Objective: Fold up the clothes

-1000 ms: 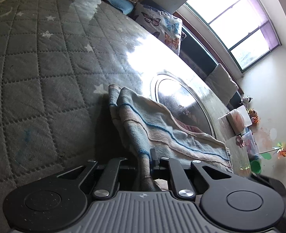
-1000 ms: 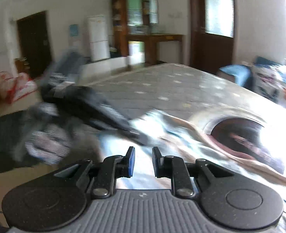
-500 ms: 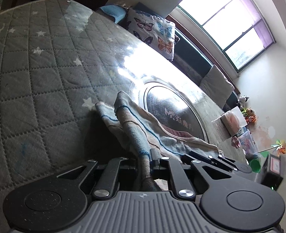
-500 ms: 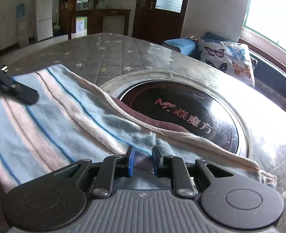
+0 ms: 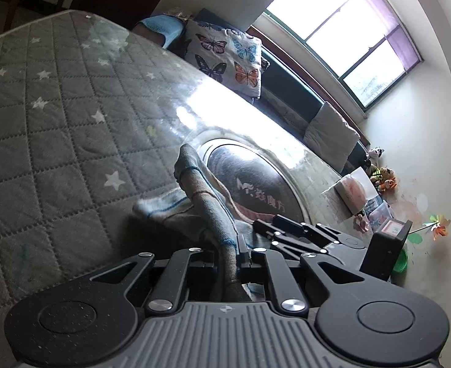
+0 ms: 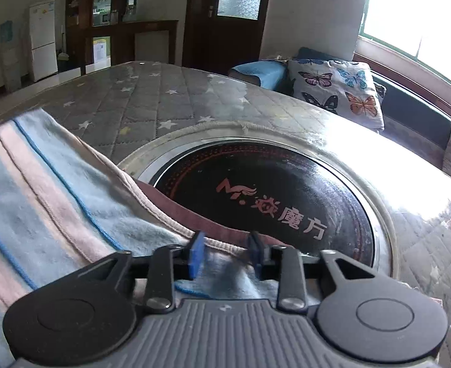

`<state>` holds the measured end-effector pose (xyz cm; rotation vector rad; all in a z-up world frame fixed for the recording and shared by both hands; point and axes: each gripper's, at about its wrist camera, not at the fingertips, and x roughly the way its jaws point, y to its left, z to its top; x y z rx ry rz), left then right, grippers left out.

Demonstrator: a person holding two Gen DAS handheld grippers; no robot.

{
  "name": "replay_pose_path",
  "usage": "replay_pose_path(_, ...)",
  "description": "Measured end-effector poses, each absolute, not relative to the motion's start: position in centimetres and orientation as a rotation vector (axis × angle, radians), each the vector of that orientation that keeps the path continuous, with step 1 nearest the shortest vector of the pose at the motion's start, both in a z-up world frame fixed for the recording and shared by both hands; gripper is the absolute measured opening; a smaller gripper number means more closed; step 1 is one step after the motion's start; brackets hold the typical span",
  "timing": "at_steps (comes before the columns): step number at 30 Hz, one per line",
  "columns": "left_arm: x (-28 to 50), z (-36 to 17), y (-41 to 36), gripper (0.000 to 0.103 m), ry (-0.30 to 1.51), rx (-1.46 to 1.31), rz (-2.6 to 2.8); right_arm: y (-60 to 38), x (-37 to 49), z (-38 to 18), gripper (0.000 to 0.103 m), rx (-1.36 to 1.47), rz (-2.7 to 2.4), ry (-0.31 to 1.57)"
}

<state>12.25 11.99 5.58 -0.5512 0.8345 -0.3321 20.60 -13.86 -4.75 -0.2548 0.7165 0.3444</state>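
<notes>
A blue and pink striped towel (image 6: pixel 47 202) lies on the quilted grey table cover (image 5: pixel 56 128), partly over the round black cooktop (image 6: pixel 274 196). My left gripper (image 5: pixel 230 245) is shut on a bunched fold of the towel (image 5: pixel 200 196) and holds it raised. My right gripper (image 6: pixel 225 253) is open, its blue pads either side of the towel's near edge. The right gripper also shows in the left wrist view (image 5: pixel 299 233), just right of the held fold.
A butterfly cushion (image 6: pixel 338 89) and a blue cushion (image 6: pixel 259 72) sit on the bench behind the table under the window. Boxes and toys (image 5: pixel 357 190) crowd the table's far right end. A dark door (image 6: pixel 228 15) and fridge (image 6: pixel 43 40) stand beyond.
My right gripper has opened from nearly shut and sits at the towel's edge. My left gripper has pulled the fold up and bunched the towel further.
</notes>
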Motion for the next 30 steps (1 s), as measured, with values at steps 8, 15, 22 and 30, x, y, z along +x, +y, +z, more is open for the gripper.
replay_pose_path(8, 12.7, 8.2, 9.3, 0.01, 0.827, -0.504, -0.319, -14.7, 17.2, -4.3, 0.072, -0.329, 0.383, 0.721)
replay_pose_path(15, 13.0, 10.3, 5.8, 0.01, 0.821, -0.448, -0.301, -15.8, 13.7, -4.4, 0.082, -0.366, 0.378, 0.686)
replay_pose_path(22, 13.5, 12.0, 1.8, 0.01, 0.836, -0.389, -0.275, -17.5, 10.7, -4.0, 0.088, -0.324, 0.439, 0.697)
replay_pose_path(30, 14.6, 13.6, -4.6, 0.01, 0.858, -0.322, -0.291, -21.7, 5.3, -3.2, 0.09, -0.324, 0.511, 0.683)
